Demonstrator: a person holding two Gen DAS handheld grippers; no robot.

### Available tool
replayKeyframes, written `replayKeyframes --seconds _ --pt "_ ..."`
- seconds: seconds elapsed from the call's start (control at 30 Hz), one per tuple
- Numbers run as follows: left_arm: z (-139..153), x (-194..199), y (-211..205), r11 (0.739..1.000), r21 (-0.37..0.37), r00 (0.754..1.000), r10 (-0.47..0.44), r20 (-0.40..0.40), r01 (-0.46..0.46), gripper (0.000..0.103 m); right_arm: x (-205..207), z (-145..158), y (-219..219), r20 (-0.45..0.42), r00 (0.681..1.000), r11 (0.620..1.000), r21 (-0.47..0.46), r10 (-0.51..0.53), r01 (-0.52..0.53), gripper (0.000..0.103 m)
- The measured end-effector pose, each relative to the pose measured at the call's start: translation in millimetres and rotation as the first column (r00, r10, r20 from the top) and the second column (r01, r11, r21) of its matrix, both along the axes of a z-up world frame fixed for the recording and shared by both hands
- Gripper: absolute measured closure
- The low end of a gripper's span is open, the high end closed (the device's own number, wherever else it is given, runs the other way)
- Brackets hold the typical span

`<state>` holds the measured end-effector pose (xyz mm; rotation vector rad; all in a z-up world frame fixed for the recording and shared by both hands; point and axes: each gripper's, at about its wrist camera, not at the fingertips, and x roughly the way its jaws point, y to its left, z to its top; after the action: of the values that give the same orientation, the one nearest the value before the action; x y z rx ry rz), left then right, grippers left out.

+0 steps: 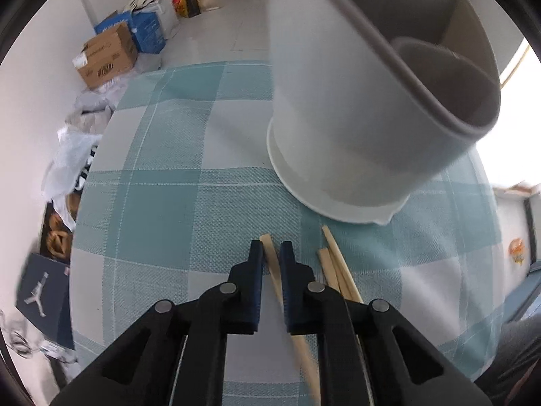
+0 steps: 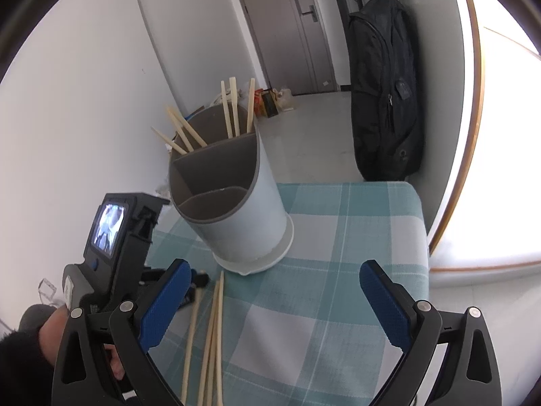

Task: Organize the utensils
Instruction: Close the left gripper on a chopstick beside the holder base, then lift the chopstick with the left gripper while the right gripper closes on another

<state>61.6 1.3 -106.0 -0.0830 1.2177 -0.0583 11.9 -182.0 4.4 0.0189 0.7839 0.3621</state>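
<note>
A white utensil holder (image 1: pixel 341 108) with a grey divided insert stands on the checked tablecloth; the right wrist view (image 2: pixel 236 209) shows several wooden chopsticks (image 2: pixel 230 108) upright in its back compartments. My left gripper (image 1: pixel 271 248) is closed on one wooden chopstick (image 1: pixel 274 270) low over the cloth, just in front of the holder. Other loose chopsticks (image 1: pixel 338 267) lie beside it, and also show in the right wrist view (image 2: pixel 213 331). My right gripper (image 2: pixel 275 270) is wide open and empty, above the cloth in front of the holder.
The table (image 2: pixel 355 237) has a teal and white checked cloth and ends close behind the holder. Cardboard boxes (image 1: pixel 108 57) and bags lie on the floor to the left. A black backpack (image 2: pixel 385 94) hangs by the door.
</note>
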Motion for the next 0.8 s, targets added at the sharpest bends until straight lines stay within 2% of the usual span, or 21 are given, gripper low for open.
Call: replayKeyframes --seconds 0.17,0.27,0.37,0.43,0.5,0.67,0.8 --pt "-0.5 -1.9 13.7 0.995 -0.091 0.999 0.048 0.002 -0.048 0.1 0.1 -8.2 5.9 -0.034 0.999 1.0 -0.01 0.004 -0.005 0.002" --pt "5.4 -6.2 24.8 0.983 -0.164 0.996 0.09 0.018 -0.086 0.1 1.2 -15.9 10.8 -0.069 0.997 1.0 -0.001 0.016 -0.016 0.002" --pt "22.8 -13.5 40.5 0.969 -0.218 0.987 0.137 0.088 -0.115 0.1 0.2 -22.9 16.9 -0.093 0.995 1.0 0.008 0.025 -0.025 0.003" --pt "33.6 -19.4 48.4 0.959 -0.256 0.978 0.163 0.134 -0.124 0.1 1.7 -28.9 23.2 -0.128 0.991 0.999 -0.005 0.032 -0.033 0.008" --pt "43.0 -26.7 56.6 0.948 -0.288 0.967 0.189 0.172 -0.134 0.1 2.8 -34.7 29.1 -0.163 0.985 0.999 -0.013 0.048 -0.051 0.025" --pt "55.2 -37.6 72.0 0.919 -0.362 0.943 0.246 0.223 -0.155 0.1 4.3 -47.5 44.5 -0.227 0.97 0.995 -0.026 0.091 -0.099 0.034" --pt "57.1 -33.9 83.4 0.907 -0.393 0.933 0.263 0.246 -0.152 0.1 11.7 -54.3 57.5 -0.264 0.957 0.99 -0.041 0.117 -0.132 0.035"
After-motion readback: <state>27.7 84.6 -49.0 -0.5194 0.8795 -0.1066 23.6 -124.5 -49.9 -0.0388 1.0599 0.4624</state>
